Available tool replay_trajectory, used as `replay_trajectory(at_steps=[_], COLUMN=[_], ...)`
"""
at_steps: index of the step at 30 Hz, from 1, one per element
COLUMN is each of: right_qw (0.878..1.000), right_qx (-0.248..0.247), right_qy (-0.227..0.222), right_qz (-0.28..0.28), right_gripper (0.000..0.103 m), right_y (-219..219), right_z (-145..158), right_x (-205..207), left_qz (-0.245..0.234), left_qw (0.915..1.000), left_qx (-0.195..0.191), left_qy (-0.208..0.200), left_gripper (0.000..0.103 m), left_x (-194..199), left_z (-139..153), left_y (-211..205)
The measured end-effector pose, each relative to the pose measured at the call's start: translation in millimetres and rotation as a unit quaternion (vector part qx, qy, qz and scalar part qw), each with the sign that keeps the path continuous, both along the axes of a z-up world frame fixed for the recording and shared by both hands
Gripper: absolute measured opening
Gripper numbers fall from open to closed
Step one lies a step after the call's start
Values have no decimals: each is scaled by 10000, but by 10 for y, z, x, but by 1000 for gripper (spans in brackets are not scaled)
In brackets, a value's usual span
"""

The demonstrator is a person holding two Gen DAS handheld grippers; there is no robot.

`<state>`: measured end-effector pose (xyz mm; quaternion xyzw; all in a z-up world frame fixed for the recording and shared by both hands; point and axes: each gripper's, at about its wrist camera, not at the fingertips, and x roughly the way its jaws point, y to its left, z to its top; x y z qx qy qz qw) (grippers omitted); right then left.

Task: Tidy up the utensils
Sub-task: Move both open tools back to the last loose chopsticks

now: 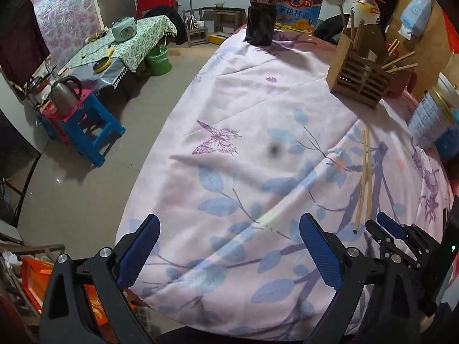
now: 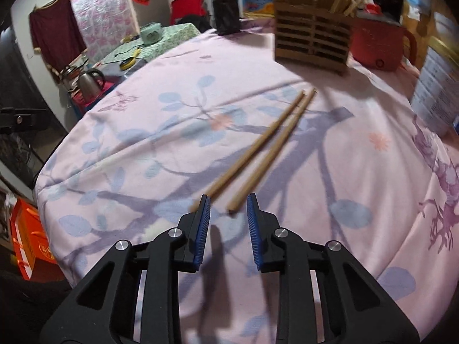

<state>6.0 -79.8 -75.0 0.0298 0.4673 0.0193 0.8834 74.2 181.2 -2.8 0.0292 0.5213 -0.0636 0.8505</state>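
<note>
Chopsticks: while they lie flat on the cloth, the two chopsticks (image 2: 265, 146) sit side by side, nearly touching at their far ends and spreading slightly toward the near ends; in the left wrist view the same pair (image 1: 365, 177) lies toward the right side of the counter.
Right gripper: the right gripper (image 2: 228, 209) hangs low over the near ends of the chopsticks; its jaws stand a little apart, one stick's tip between them and the other's at the left pad, with no pad seen pressing on either.
Left gripper: the left gripper (image 1: 229, 246) hovers over bare cloth, jaws spread wide with nothing between them, well apart from the chopsticks.
Holder: a slatted wooden holder (image 2: 312, 43) stands upright beyond the chopsticks, more chopsticks sticking out of it.
Counter: a pink cloth (image 2: 358, 172) printed with blue leaves and purple branches covers it.
Nearby: a red pot (image 2: 378, 48) sits just beside the holder; a dark bottle (image 1: 262, 14) and an oil jug (image 1: 301, 5) stand at the far edge.
</note>
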Motion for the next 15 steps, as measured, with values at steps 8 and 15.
replay_trajectory(at_steps=[8,15], right_qw=[9996,9963], right_qx=[280,-247], right_qy=[18,74], right_qz=[0,-823], right_gripper=[29,15], right_y=[-14,-331], right_z=[-51,-51], right_x=[81,-14], left_qz=[-183,-311], left_qw=[9994,9990], left_qx=[240,258], left_qy=[169,166], left_gripper=[96,96], left_x=[-57,-35], left_z=[-158,-210], left_y=[-144,-231])
